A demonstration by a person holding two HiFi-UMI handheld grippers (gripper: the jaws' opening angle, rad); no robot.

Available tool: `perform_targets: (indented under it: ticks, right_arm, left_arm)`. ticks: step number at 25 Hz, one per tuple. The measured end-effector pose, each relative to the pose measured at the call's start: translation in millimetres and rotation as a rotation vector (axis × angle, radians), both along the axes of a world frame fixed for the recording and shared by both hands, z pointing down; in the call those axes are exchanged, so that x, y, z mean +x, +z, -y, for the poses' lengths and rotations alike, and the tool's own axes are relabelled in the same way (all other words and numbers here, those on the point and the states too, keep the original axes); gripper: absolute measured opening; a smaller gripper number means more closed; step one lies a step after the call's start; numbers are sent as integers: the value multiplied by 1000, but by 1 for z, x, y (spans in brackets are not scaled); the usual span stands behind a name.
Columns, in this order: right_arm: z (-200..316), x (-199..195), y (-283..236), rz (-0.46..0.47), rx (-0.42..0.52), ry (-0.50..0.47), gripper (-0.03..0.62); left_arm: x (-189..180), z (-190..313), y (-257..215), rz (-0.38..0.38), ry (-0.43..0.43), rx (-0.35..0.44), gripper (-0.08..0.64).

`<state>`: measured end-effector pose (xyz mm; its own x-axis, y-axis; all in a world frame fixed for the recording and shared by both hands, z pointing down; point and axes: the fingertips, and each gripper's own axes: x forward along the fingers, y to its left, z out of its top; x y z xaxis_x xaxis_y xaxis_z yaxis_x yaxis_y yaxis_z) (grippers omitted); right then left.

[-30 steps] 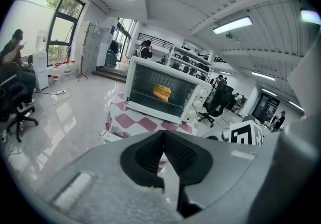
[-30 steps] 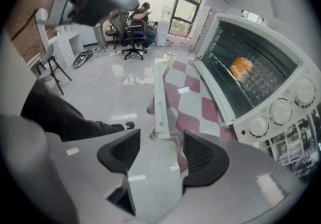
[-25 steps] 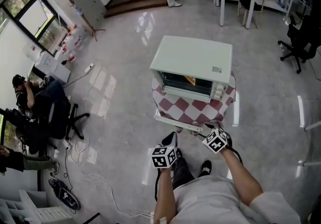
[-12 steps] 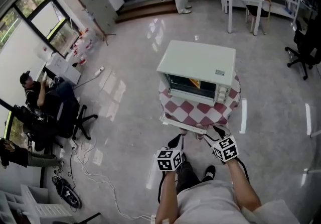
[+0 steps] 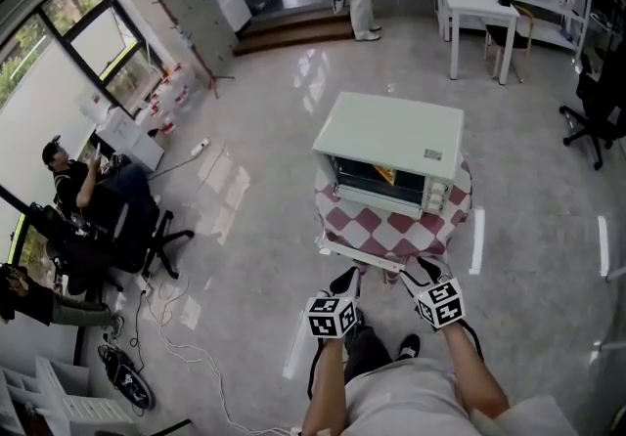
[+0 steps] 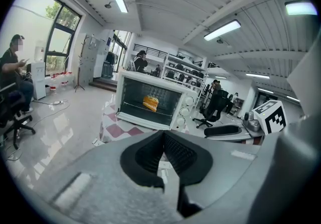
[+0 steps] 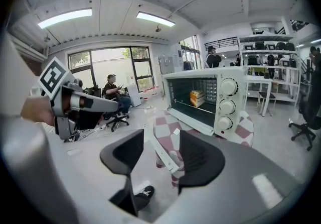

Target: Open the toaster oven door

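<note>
Head view gives me one white metal toaster oven (image 5: 391,136), its door (image 5: 367,258) dropped open, on one red-checked tablecloth (image 5: 391,227) over a glossy grey office floor (image 5: 245,229). I count two grippers: left gripper (image 5: 345,280) pinched together, right gripper (image 5: 420,272) apart, just narrowing, empty.

1. Food item (image 6: 150,103): orange-yellow, kind indeterminable.
2. Knob (image 7: 228,87): markings too small to read.
3. Lowered door (image 7: 163,156): portion toward 3 o'clock hidden behind black pad (image 7: 200,160).
4. Person's torso (image 5: 411,410): cut off at 6 o'clock in the head view.
5. Checked cloth (image 5: 391,229): whatever it drapes is hidden.
</note>
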<state>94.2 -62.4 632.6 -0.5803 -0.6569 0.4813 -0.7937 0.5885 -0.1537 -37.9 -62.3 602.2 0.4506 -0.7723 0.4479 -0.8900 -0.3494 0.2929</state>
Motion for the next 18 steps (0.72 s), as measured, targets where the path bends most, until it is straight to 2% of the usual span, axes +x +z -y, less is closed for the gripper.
perform_targets:
  ticks: [11,18]
  right_arm:
    - [7,-6,-6,13,29,13,144]
    - [5,5,6,-19,22,46,76]
  left_arm:
    - [-4,3,0,-2,-2,0,6]
    - [2,6,-4,-2,14,9,6]
